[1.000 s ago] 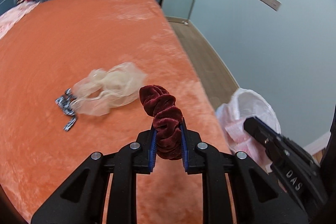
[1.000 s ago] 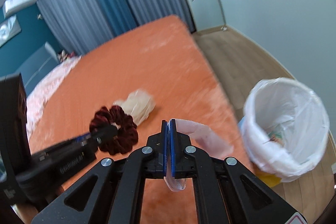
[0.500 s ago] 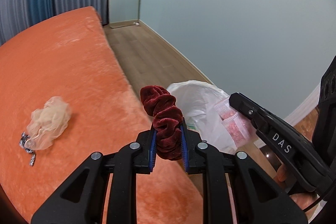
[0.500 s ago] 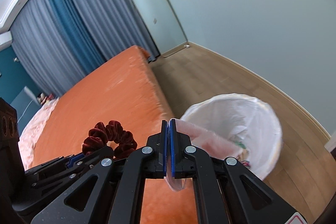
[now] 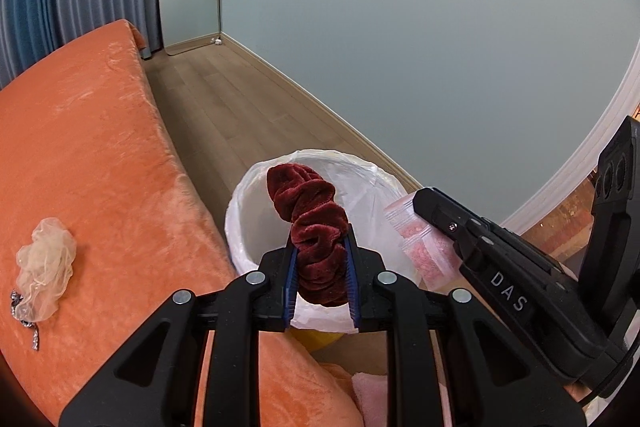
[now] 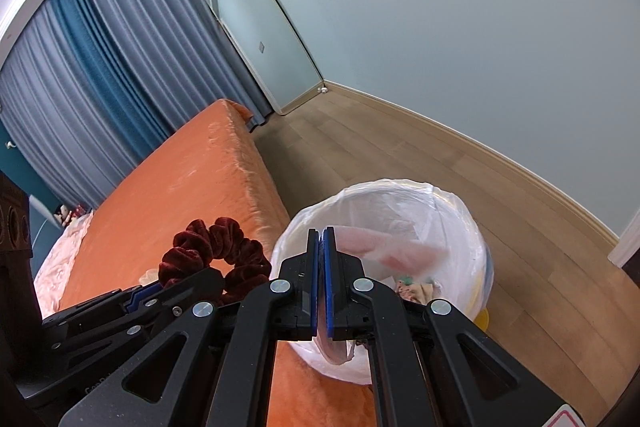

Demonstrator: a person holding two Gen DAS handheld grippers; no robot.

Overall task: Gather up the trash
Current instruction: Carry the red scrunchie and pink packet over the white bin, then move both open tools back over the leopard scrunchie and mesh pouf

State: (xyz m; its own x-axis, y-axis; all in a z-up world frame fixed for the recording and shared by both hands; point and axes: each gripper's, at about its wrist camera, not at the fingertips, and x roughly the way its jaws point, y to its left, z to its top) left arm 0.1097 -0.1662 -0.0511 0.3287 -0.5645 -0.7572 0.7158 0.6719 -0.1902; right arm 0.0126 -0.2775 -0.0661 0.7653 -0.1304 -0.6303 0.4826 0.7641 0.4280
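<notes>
A dark red velvet scrunchie stands up between the pads of my left gripper. Its jaws are opening, but the pads still touch the fabric. The scrunchie hangs over the white-lined trash bin beside the bed. My right gripper is shut on a small clear plastic bag with pink bits inside, held over the bin's mouth. That bag also shows in the left wrist view at the tip of the right gripper. In the right wrist view the scrunchie sits left of the bin.
An orange plush bed fills the left side. A beige hair net and a black-and-white patterned scrap lie on it. Wooden floor runs between bed and pale wall. The bin holds some trash. A mirror leans by the curtains.
Both grippers have swung from over the bed to over the bin, carrying the scrunchie and the plastic bag. The left jaws stand slightly wider around the scrunchie.
</notes>
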